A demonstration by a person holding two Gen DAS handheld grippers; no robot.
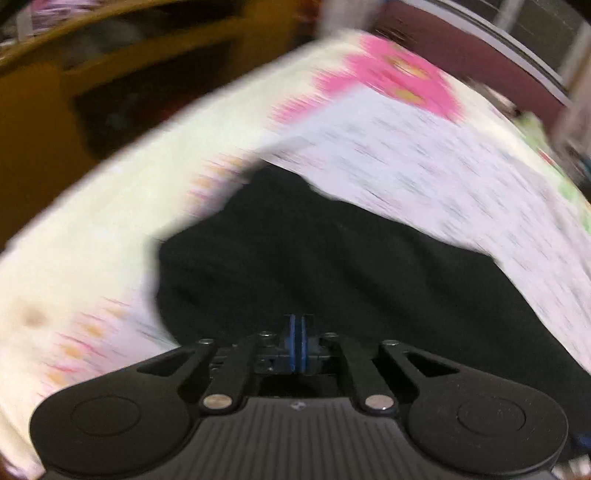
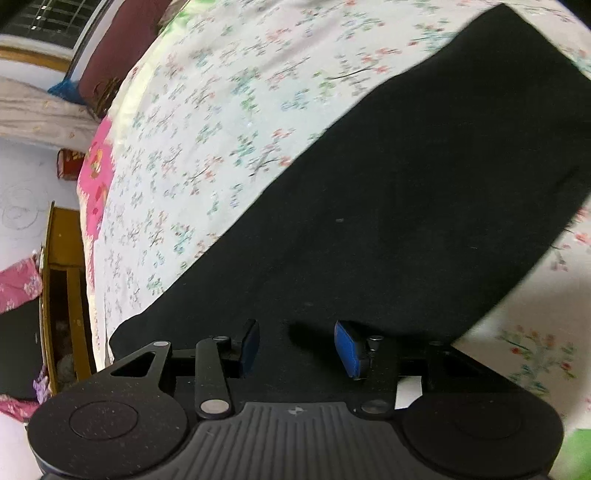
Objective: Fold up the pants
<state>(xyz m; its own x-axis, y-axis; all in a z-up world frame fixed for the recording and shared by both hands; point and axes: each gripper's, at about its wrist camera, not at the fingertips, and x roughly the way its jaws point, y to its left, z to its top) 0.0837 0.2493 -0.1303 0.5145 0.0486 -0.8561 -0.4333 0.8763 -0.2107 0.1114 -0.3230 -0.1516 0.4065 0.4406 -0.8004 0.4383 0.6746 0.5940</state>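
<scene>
Left wrist view, left gripper (image 1: 297, 332) jaws closed over black pants (image 1: 332, 266), right gripper (image 2: 295, 345) jaws open above pants on floral bedsheet (image 2: 207, 122).

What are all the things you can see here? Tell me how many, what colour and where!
pants: one, black, spread flat on the bed.
bedsheet: one, white with small flowers and a pink border, under the pants.
wooden furniture: one piece, yellow-brown, beside the bed.
window: one, dark with bars, beyond the far end of the bed.
pink flowered cloth: one, at the left edge of the right wrist view.
left gripper: one, black with blue pads, shut, over the pants; whether cloth is pinched cannot be seen.
right gripper: one, black with blue pads, open, over the pants.
</scene>
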